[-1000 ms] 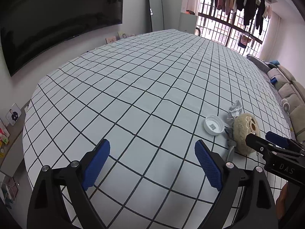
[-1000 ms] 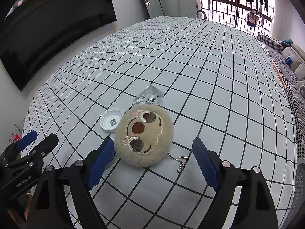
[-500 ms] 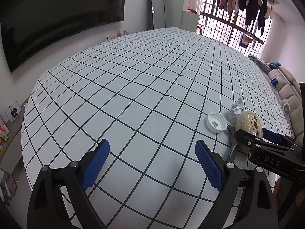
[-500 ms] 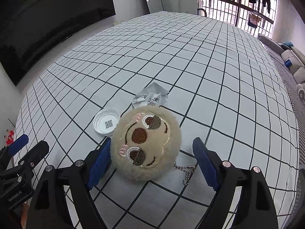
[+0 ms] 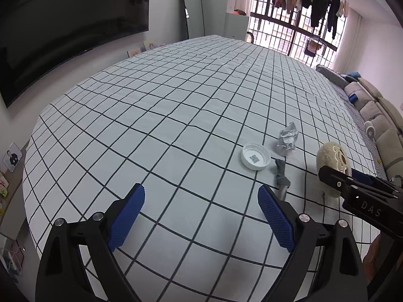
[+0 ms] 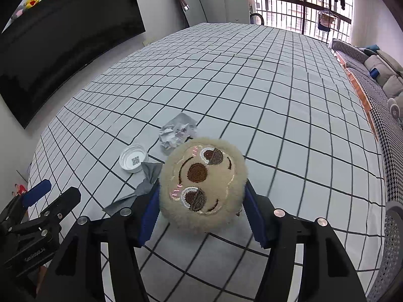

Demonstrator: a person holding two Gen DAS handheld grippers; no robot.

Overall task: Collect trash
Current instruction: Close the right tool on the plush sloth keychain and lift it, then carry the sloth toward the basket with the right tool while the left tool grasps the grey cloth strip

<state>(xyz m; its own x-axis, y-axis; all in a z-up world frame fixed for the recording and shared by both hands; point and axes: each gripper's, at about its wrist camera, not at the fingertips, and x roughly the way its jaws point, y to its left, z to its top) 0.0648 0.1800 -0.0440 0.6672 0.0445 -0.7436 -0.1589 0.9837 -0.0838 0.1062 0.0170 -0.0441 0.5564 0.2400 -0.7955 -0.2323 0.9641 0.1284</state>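
right wrist view shows the right gripper [image 6: 201,211] closed on the round beige plush sloth-face toy [image 6: 202,183], blue pads pressed into its sides, probably to lift it off the trash beneath it. just beyond it on the white black-grid cloth [image 6: 277,95] lie the crumpled silver foil wrapper [image 6: 176,133], white plastic lid [image 6: 133,161] and a grey scrap [image 6: 143,188], perhaps torn packaging. the left gripper [image 5: 201,216] hangs wide open, empty.

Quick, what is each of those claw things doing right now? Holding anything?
Left gripper: open, holding nothing, above the checked cloth.
Right gripper: shut on the round plush sloth keychain.
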